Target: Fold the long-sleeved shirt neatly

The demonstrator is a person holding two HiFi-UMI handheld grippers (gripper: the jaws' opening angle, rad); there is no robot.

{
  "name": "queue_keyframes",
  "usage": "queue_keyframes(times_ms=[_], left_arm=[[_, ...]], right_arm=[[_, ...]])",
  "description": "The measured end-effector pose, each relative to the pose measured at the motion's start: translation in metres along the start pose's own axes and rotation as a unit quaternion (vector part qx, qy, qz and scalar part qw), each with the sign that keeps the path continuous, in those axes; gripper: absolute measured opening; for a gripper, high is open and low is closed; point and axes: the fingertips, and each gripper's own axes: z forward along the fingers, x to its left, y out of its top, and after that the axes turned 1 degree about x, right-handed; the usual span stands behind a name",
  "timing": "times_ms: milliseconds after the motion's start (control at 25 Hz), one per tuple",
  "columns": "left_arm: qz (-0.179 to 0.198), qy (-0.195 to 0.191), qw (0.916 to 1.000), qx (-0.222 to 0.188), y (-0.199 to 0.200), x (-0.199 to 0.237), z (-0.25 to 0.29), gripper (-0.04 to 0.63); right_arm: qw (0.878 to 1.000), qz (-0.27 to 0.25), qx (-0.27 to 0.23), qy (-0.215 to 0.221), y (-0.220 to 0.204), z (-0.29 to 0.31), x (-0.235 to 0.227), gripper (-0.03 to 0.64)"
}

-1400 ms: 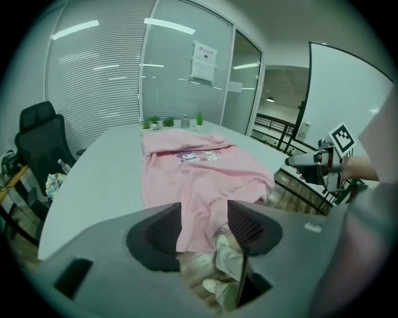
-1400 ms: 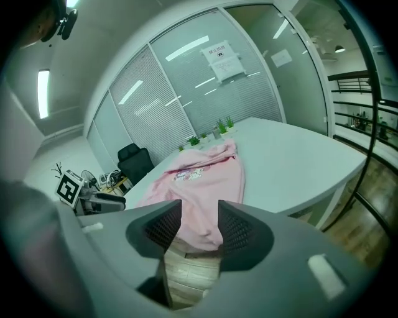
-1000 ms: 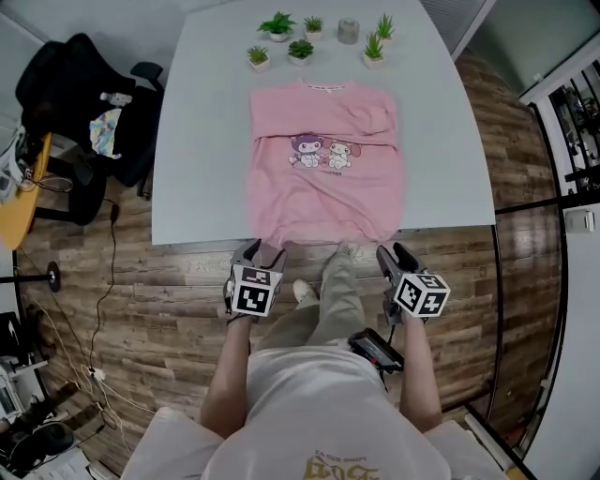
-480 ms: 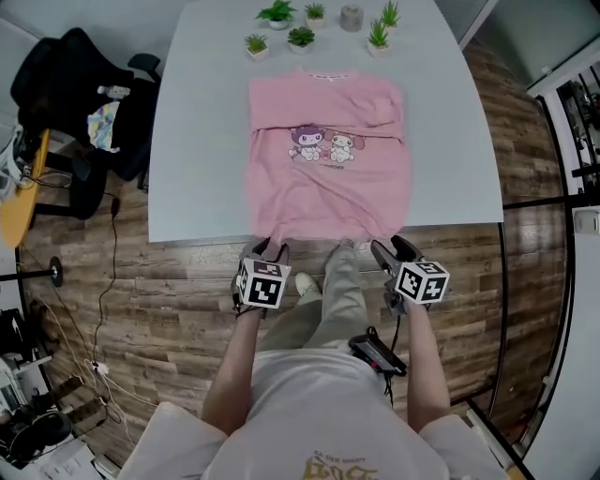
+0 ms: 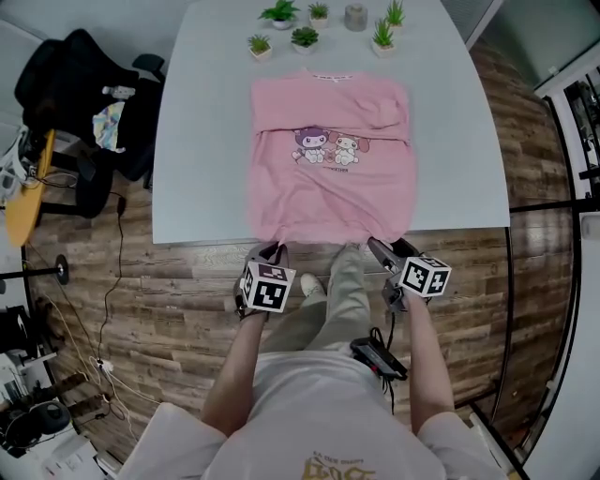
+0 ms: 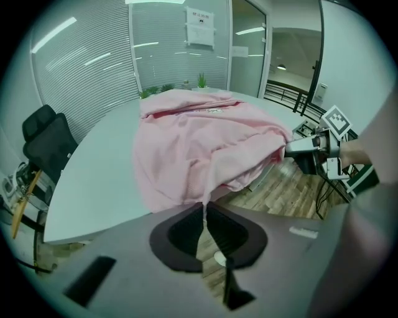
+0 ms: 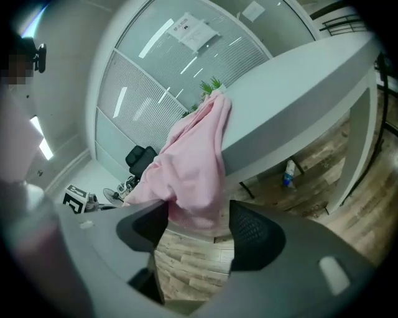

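Observation:
A pink long-sleeved shirt [image 5: 328, 169] with a cartoon print lies flat on the pale table [image 5: 202, 141], sleeves folded across its chest. Its hem hangs over the near edge. My left gripper [image 5: 270, 251] is shut on the hem's left corner; in the left gripper view a thin pinch of pink cloth [image 6: 199, 136] runs into the closed jaws of that gripper [image 6: 204, 214]. At the hem's right corner my right gripper [image 5: 382, 251] stands wide open. In the right gripper view the hanging shirt [image 7: 193, 168] dips between the spread jaws of the right gripper [image 7: 198, 227], and the pads do not press it.
Several small potted plants [image 5: 305, 37] and a grey cup [image 5: 355, 17] stand along the table's far edge. A black office chair [image 5: 84, 94] with clothes on it is to the left. A bottle [image 7: 287, 174] sits on the wood floor under the table.
The left jaws have closed on the hem's left corner. The right gripper has sunk and rolled in toward the hem's right corner, and its jaws have opened wider.

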Motion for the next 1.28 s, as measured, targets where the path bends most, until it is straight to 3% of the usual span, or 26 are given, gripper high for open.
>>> queue_keyframes(times_ms=[160, 280, 1000, 1280], left_arm=[[0.001, -0.005, 1.0, 0.001, 0.001, 0.0, -0.003, 0.023], [0.005, -0.013, 0.9999, -0.005, 0.004, 0.0, -0.007, 0.023], [-0.01, -0.032, 0.998, -0.054, 0.04, 0.014, -0.064, 0.023], [-0.017, -0.024, 0.9955, -0.09, 0.066, 0.03, -0.092, 0.023]], right_arm=[[1.0, -0.008, 0.0, 0.004, 0.0, 0.0, 0.002, 0.127], [1.0, -0.005, -0.004, 0.012, 0.001, -0.007, 0.01, 0.058], [0.993, -0.113, -0.016, -0.01, 0.041, -0.061, 0.069, 0.041], [0.993, -0.108, -0.04, -0.01, 0.068, -0.074, 0.102, 0.041]])
